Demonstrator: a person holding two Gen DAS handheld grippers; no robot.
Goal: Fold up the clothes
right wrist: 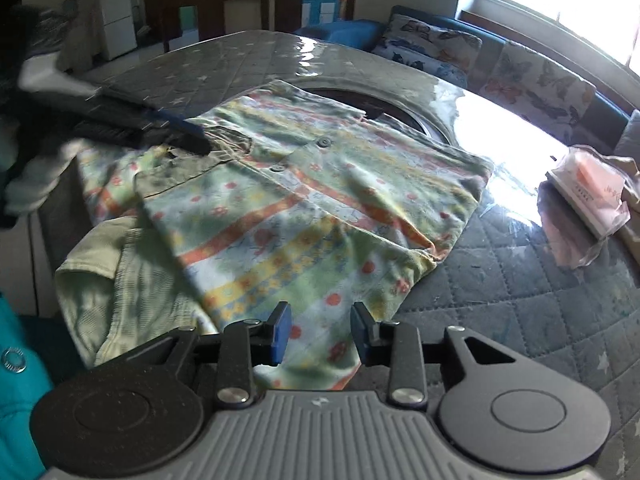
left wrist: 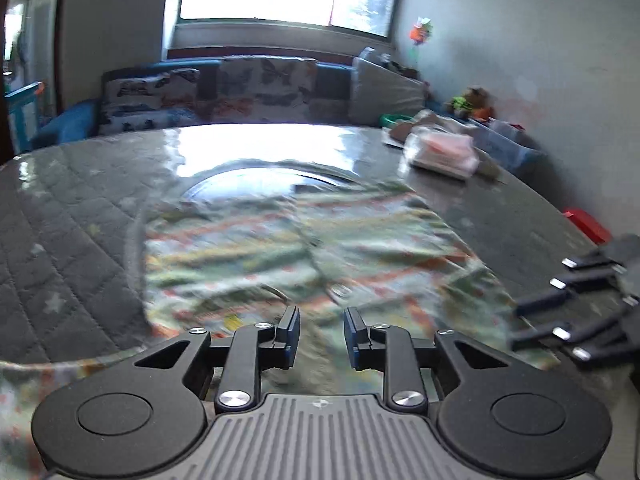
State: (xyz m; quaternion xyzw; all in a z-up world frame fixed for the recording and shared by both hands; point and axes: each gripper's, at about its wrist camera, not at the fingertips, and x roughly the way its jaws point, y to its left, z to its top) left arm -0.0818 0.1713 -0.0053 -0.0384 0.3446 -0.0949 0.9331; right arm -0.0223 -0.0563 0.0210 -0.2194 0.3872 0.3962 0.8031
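A small button-front shirt point(right wrist: 304, 200) with a green, orange and yellow floral stripe print lies spread flat on the quilted table point(right wrist: 520, 280), collar to the left. A pale green ribbed part point(right wrist: 120, 280) hangs over the near table edge. My right gripper point(right wrist: 322, 332) hovers over the shirt's near hem, open, with cloth below the gap and not pinched. In the blurred left wrist view the shirt point(left wrist: 304, 248) fills the middle. My left gripper point(left wrist: 322, 336) is open just above it, and in the right wrist view it point(right wrist: 192, 142) is a dark blur at the collar. The right gripper point(left wrist: 560, 312) shows at the right edge.
A plastic-wrapped packet point(right wrist: 588, 192) lies at the table's far right, also the packet point(left wrist: 440, 152). A dark round disc point(left wrist: 260, 184) sits in the table's middle, partly under the shirt. A sofa with butterfly cushions point(right wrist: 532, 80) stands behind. A teal sleeve point(right wrist: 16, 380) is near left.
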